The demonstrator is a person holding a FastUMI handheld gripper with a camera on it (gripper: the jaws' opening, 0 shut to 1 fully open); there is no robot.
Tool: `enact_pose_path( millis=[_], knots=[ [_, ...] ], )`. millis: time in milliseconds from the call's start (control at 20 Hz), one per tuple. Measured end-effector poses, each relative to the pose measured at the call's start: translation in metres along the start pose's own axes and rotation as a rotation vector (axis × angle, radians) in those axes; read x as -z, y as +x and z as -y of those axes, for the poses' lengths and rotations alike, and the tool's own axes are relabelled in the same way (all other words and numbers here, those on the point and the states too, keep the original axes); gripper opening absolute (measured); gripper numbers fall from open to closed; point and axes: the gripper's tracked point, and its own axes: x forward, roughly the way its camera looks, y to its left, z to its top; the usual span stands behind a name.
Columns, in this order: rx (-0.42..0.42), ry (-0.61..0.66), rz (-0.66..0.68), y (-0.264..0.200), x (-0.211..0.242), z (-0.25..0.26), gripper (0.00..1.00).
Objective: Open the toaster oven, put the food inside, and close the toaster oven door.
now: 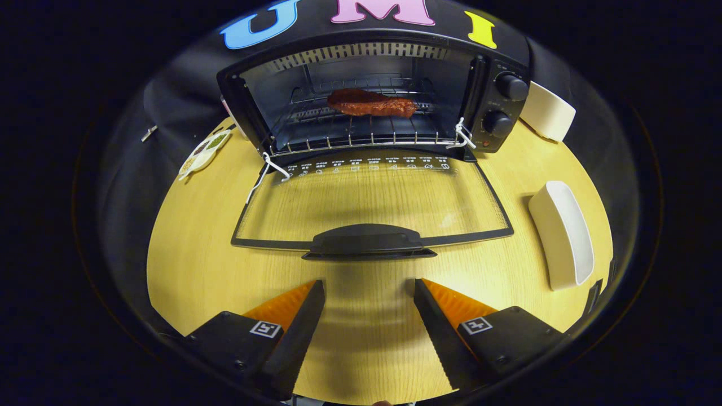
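Beyond the empty, spread-apart tool [369, 285], the toaster oven [372, 96] door [372, 203] lies open, steak [372, 103] on its rack.

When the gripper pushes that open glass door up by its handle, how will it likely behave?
The door is probably rigid and swings on its hinge. Its glass may be fragile. The open gripper sits just short of the handle.

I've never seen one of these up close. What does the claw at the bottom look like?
The claw has two long, flat fingers that taper toward their tips, with ridged, saw-like inner faces. Each is mounted on a blocky base carrying a small square black-and-white marker. The fingers stand apart, open, over the wooden table.
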Motion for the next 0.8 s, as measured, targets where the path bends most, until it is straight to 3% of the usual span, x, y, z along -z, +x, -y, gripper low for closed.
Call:
enact_pose_path(
  millis=[300,800],
  knots=[
    [0.046,-0.001,0.037,0.014,-0.018,-0.003,1.00],
    [0.019,-0.004,0.112,-0.007,-0.026,-0.003,0.99]
  ],
)
